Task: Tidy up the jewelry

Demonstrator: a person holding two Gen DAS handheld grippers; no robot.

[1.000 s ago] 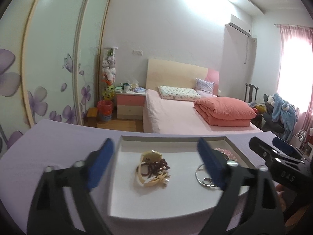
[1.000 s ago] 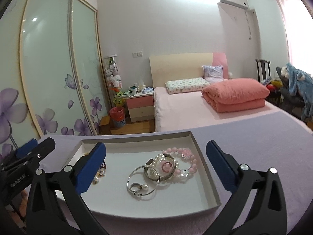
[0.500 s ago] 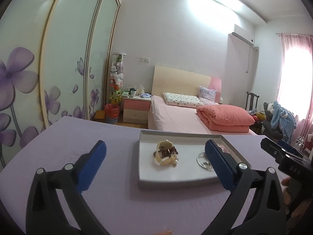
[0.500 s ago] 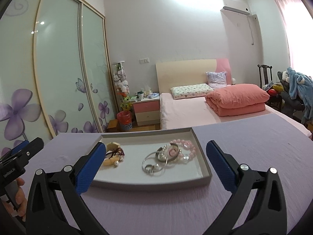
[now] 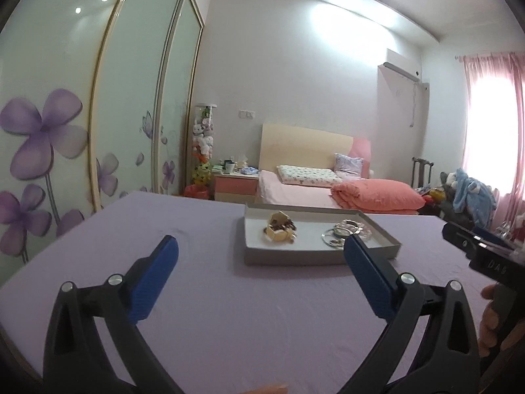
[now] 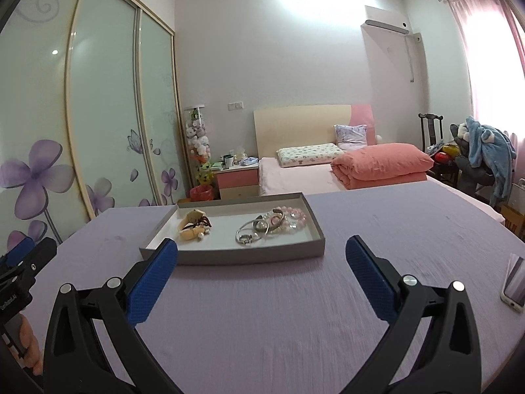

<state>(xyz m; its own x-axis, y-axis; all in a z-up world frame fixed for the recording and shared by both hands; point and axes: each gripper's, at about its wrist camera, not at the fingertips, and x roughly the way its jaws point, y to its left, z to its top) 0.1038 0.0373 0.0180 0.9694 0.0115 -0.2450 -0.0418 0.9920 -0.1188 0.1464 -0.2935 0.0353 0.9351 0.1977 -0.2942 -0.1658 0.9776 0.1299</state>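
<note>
A shallow grey tray (image 6: 249,256) (image 5: 295,257) lies on the purple table top. In its left half sits a cream bangle with dark beads and pearls (image 6: 193,225) (image 5: 279,228). Its right half holds silver rings (image 6: 251,233) (image 5: 334,238) and a pink bead bracelet (image 6: 292,218). My left gripper (image 5: 261,267) stands open well short of the tray, nothing between its blue pads. My right gripper (image 6: 262,267) is open too, just in front of the tray's near wall and empty. Each gripper shows at the edge of the other's view.
A phone (image 6: 515,282) lies on the table at the far right. The purple table top (image 6: 262,312) stretches wide around the tray. Beyond it are a bed (image 6: 311,170), a bedside cabinet (image 6: 236,180), flowered wardrobe doors (image 6: 98,115) and a chair with clothes (image 6: 485,151).
Both grippers have drawn back from over the tray toward the near side of the table; the tray now looks smaller and farther. The jewelry in it has not moved.
</note>
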